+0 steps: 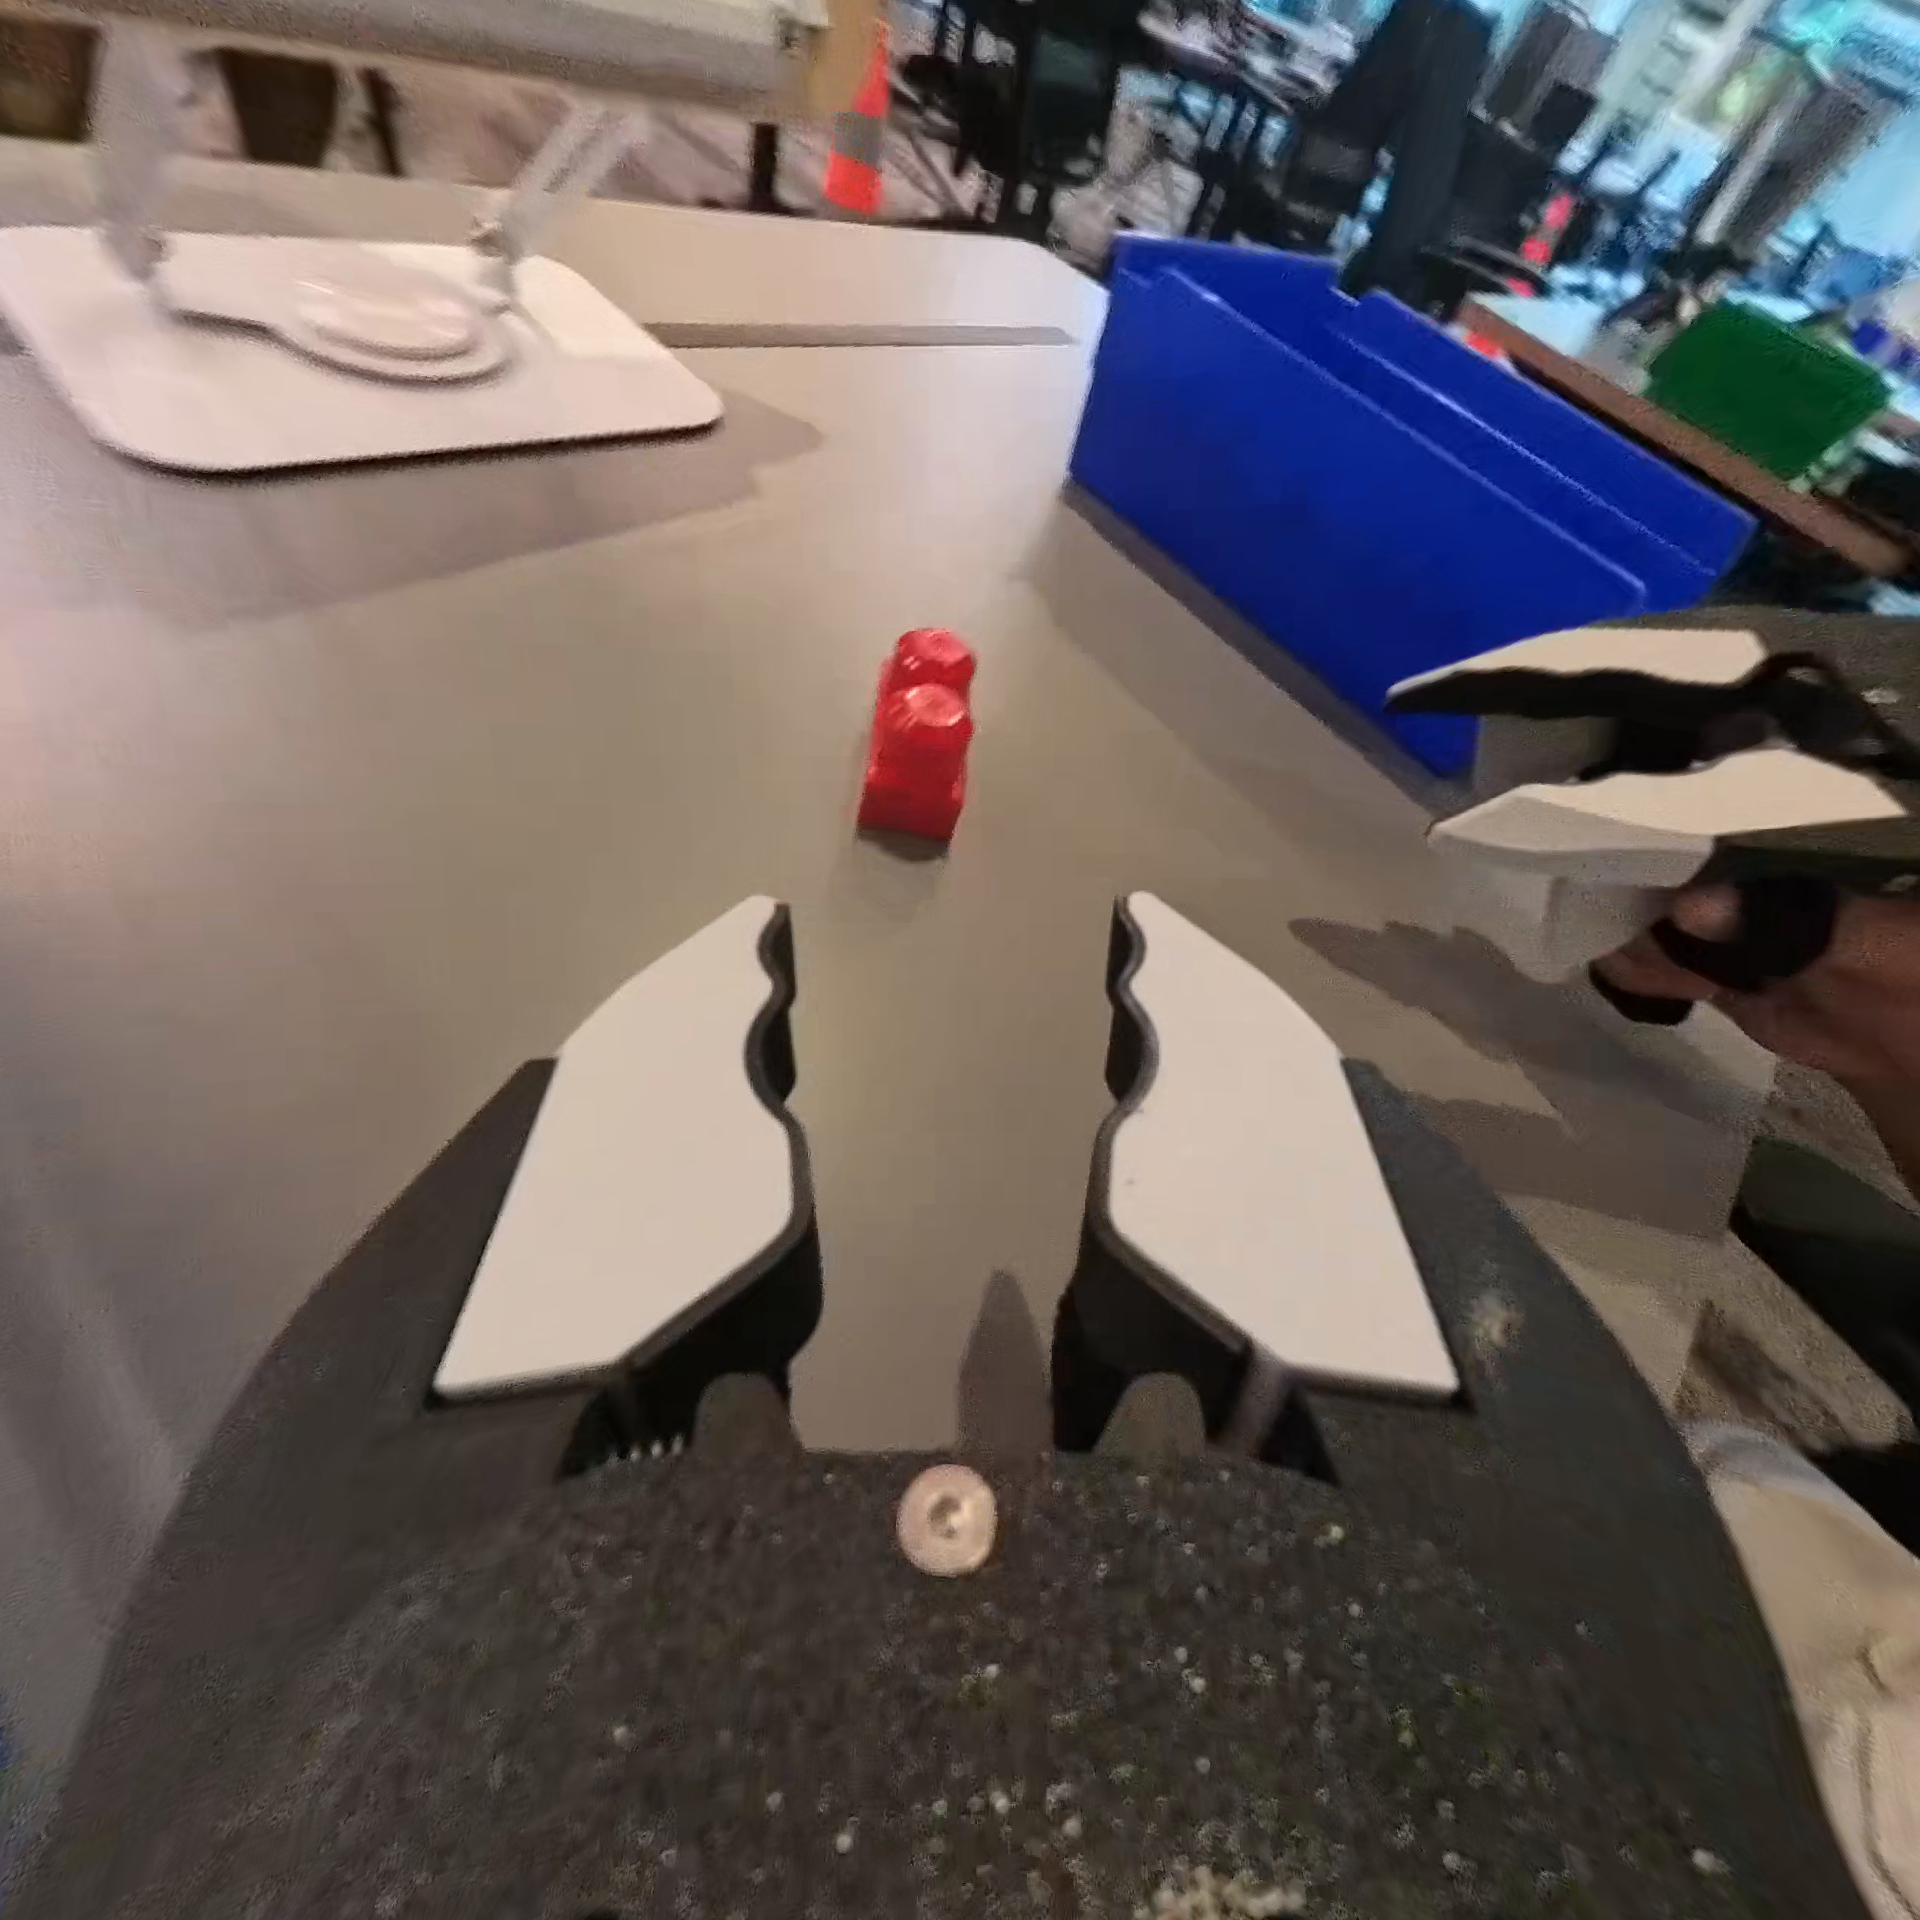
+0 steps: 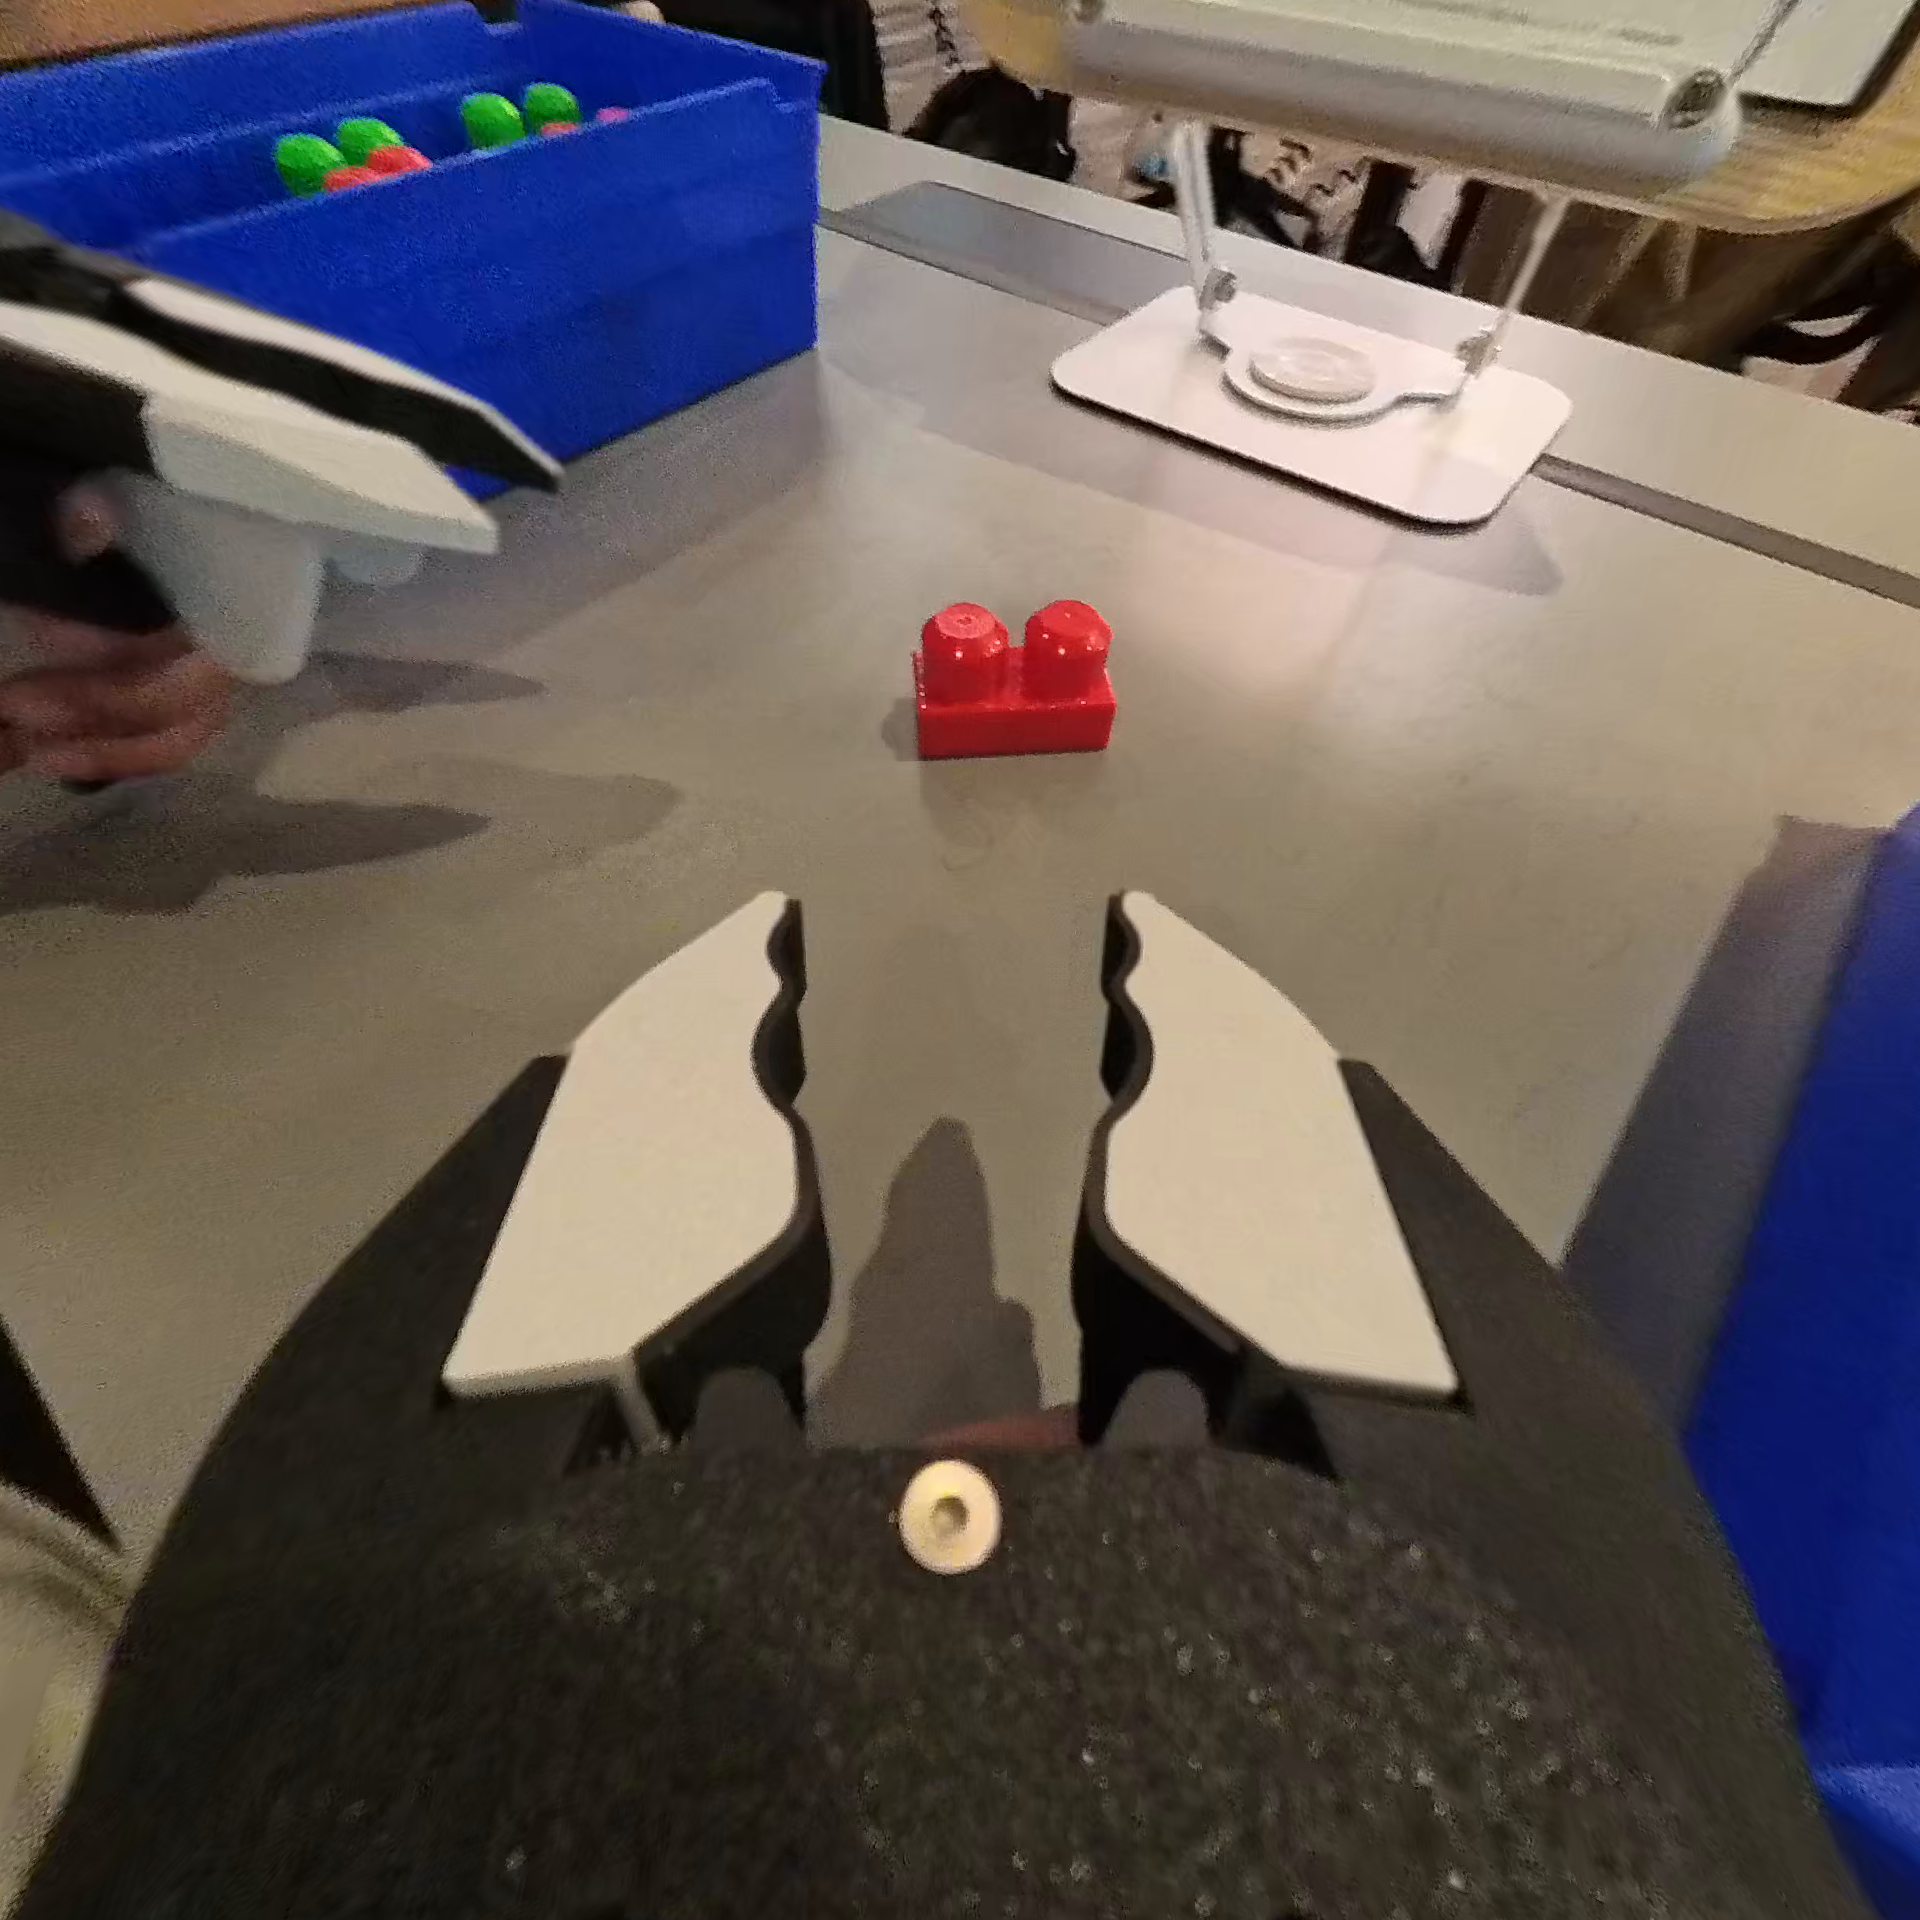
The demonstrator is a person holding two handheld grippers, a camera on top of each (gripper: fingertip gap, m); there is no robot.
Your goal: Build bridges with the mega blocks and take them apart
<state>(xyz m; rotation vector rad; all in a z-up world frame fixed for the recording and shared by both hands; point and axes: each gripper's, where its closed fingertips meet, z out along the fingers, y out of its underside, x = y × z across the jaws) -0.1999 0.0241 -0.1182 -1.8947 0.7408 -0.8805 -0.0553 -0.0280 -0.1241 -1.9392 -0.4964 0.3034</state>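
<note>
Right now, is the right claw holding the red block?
No, the right claw is open and empty; the red block sits on the table ahead.

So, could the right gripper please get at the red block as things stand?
Probably yes: the right gripper is open, and only bare table lies between it and the red block.
</note>
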